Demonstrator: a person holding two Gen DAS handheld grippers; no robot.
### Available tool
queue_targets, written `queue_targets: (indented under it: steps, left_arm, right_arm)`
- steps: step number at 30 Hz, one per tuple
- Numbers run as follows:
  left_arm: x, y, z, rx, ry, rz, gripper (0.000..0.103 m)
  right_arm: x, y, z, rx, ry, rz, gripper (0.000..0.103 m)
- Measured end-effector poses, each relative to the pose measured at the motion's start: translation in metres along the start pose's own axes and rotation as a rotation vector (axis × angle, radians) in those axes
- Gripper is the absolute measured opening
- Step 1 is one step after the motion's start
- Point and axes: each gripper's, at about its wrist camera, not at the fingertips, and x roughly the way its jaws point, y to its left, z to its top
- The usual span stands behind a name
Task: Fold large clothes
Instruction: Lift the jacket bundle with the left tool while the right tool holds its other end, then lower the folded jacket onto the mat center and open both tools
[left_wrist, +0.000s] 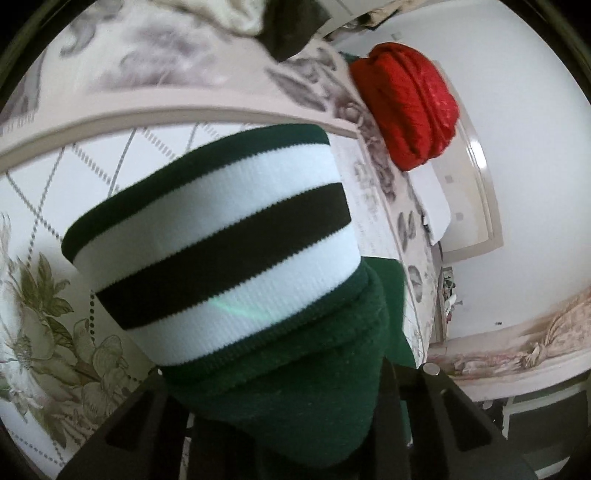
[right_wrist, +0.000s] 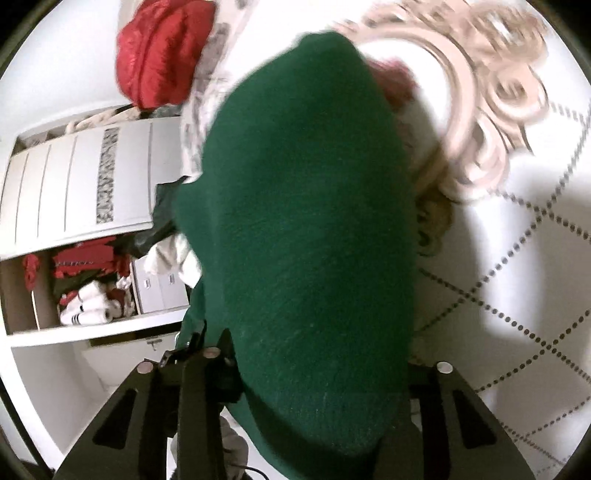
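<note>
Both tongs bite on the same dark green knitted sweater. Left gripper has its black jaws closed tight on a bunched fold of the green wool at the bottom centre of the left wrist view, the cloth filling the gap between them. From that grip the ribbed cuff with white and dark green stripes rises toward the upper left of the frame, its long axis tilted on that diagonal and its open end toward the patterned bed cover.

Right gripper holds another thick wad of the green sweater between its jaws, which stand partly apart around the bulk and press on it from both sides. In the right wrist view the wad runs from bottom centre up to top centre, its long axis nearly upright in the frame and slightly blurred.

A red quilted bundle lies at the upper right of the left view, beside the floral edge of the bed, and appears at the upper left of the right view. A white wardrobe with an open shelf of red and white clothes fills the left side of the right view. No writing or label can be read anywhere.
</note>
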Motion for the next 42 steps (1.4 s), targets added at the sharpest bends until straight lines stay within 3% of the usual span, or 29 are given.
queue_targets:
  steps: [6,12,16,23,27,29,32,35,37,38,40,42]
  left_arm:
    - [-0.011,-0.052,0.009,0.076,-0.009,-0.049,0.019]
    - [0.021,-0.097,0.028,0.113,-0.007,-0.099,0.019]
    - [0.081,-0.139,0.043,0.163,0.001,-0.139,0.019]
    - [0.251,-0.185,0.058,0.248,0.089,-0.173,0.020]
    - [0.325,-0.185,0.052,0.292,0.206,-0.116,0.022]
    - [0.333,-0.185,0.050,0.296,0.255,-0.100,0.026]
    - [0.318,-0.189,0.045,0.344,0.274,-0.046,0.035]
    - [0.283,-0.205,0.029,0.508,0.238,0.077,0.047]
    - [0.253,-0.213,0.012,0.616,0.177,0.127,0.057]
    - [0.235,-0.220,0.003,0.678,0.134,0.153,0.061]
    - [0.203,-0.231,-0.013,0.793,0.053,0.186,0.096]
    - [0.172,-0.248,-0.025,0.888,0.013,0.192,0.103]
  right_arm:
    - [-0.028,0.061,0.018,-0.095,-0.032,0.048,0.037]
    - [-0.052,0.099,0.078,-0.131,-0.083,0.074,0.037]
    - [-0.067,0.091,0.150,-0.118,-0.141,0.079,0.037]
    - [-0.076,0.043,0.309,-0.087,-0.194,-0.001,0.037]
    - [-0.083,0.014,0.371,-0.065,-0.184,-0.112,0.044]
    - [-0.086,0.009,0.382,-0.059,-0.170,-0.173,0.056]
    - [-0.089,0.019,0.385,-0.097,-0.122,-0.356,0.074]
    - [-0.091,0.039,0.362,-0.215,-0.159,-0.684,0.101]
    - [-0.093,0.062,0.332,-0.299,-0.221,-0.913,0.102]
    - [-0.095,0.072,0.317,-0.320,-0.244,-0.956,0.103]
    - [-0.102,0.092,0.285,-0.345,-0.286,-1.030,0.103]
    - [-0.111,0.111,0.252,-0.363,-0.340,-1.078,0.103]
